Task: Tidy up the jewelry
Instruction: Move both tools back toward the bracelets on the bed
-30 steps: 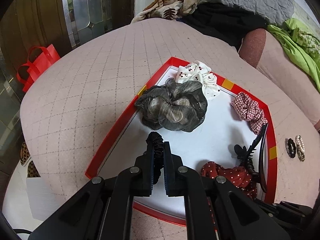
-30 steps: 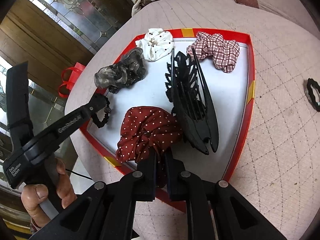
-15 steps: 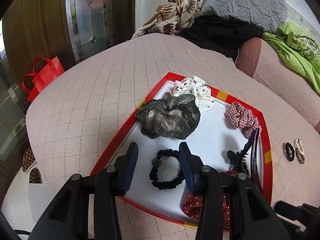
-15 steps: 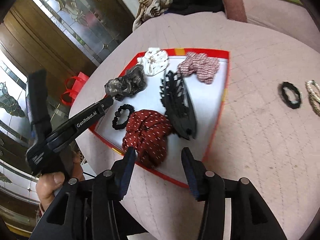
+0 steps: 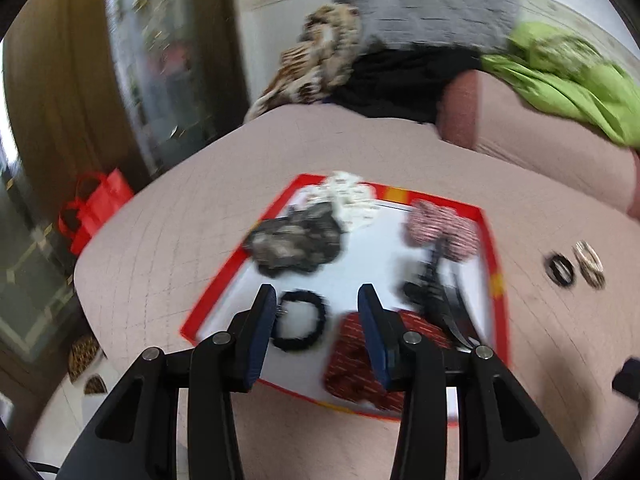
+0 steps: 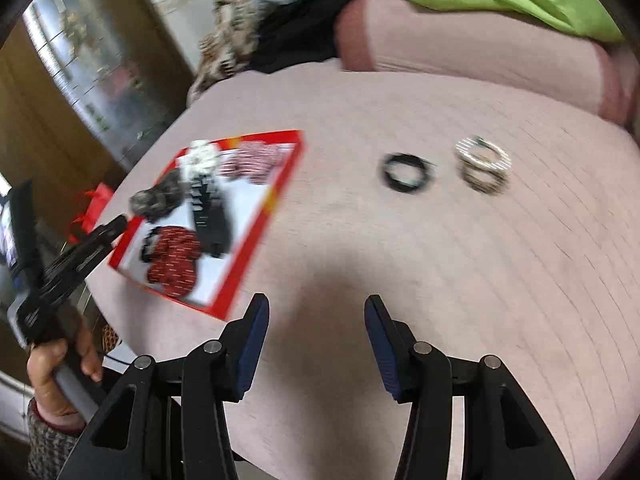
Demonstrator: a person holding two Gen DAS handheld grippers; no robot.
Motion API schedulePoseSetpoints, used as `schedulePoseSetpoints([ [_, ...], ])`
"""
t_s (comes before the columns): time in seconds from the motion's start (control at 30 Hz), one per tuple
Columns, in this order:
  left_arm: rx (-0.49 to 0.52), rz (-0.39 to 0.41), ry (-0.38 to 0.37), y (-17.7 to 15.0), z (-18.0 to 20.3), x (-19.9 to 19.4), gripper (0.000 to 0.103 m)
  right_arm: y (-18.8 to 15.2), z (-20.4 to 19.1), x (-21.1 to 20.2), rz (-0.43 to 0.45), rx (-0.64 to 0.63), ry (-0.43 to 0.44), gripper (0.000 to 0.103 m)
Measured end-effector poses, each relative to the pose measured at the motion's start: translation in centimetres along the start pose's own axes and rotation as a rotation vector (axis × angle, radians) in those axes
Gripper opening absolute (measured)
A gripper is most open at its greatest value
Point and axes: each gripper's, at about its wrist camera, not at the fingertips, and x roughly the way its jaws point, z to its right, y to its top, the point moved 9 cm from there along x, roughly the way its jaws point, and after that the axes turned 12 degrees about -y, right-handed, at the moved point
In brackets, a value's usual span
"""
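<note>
Scrunchies are lying on the red-edged tray [image 5: 486, 236] on our pink quilted table [image 6: 460, 260]: grey [image 5: 294, 242], red dotted [image 5: 356, 364], checked [image 5: 442, 226]. We are holding our left gripper [image 5: 316, 312] and right gripper [image 6: 314, 322] wide open, gripping nothing. Off the tray are lying a black ring [image 6: 404, 172] and a pearly ring [image 6: 484, 164].

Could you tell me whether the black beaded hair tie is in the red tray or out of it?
In: the black beaded hair tie lies on the red tray, unheld.
</note>
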Motion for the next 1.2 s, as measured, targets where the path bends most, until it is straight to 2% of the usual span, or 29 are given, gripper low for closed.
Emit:
schedulePoseSetpoints([
  [0.2,0.142,-0.013,-0.096,-0.6,8.1,-2.9,0.041,-1.0,6.6,-0.9,0.011,0.129,-0.057,0.054],
  [0.27,0.165,-0.025,-0.145,-0.9,10.7,-3.9,0.041,-1.3,7.9,-1.2,0.012,0.167,-0.053,0.054],
  [0.4,0.215,-0.046,-0.176,-1.5,14.3,-5.4,0.044,-1.5,9.5,-1.9,0.037,0.21,-0.06,0.057],
  [0.47,0.236,-0.063,-0.185,-2.0,15.9,-5.9,0.045,-1.5,10.1,-2.4,0.057,0.212,-0.085,0.061],
  [0.5,0.244,-0.073,-0.19,-2.2,16.6,-6.1,0.045,-1.5,10.6,-2.6,0.075,0.206,-0.112,0.068],
  [0.53,0.249,-0.08,-0.193,-2.4,17.1,-6.2,0.046,-1.4,11.0,-2.7,0.089,0.203,-0.133,0.08],
  [0.6,0.261,-0.099,-0.198,-2.8,18.2,-6.4,0.046,-1.4,11.9,-3.2,0.115,0.2,-0.171,0.092],
  [0.77,0.283,-0.136,-0.213,-2.9,20.9,-6.4,0.046,-1.0,14.9,-5.2,0.166,0.218,-0.229,0.092],
  [1.0,0.338,-0.146,-0.257,-1.7,24.9,-6.2,0.046,-0.4,21.2,-7.0,0.174,0.342,-0.278,0.092],
  [1.2,0.336,-0.183,-0.347,0.1,27.5,-5.3,0.046,-0.1,24.6,-7.4,0.165,0.382,-0.316,0.092],
])
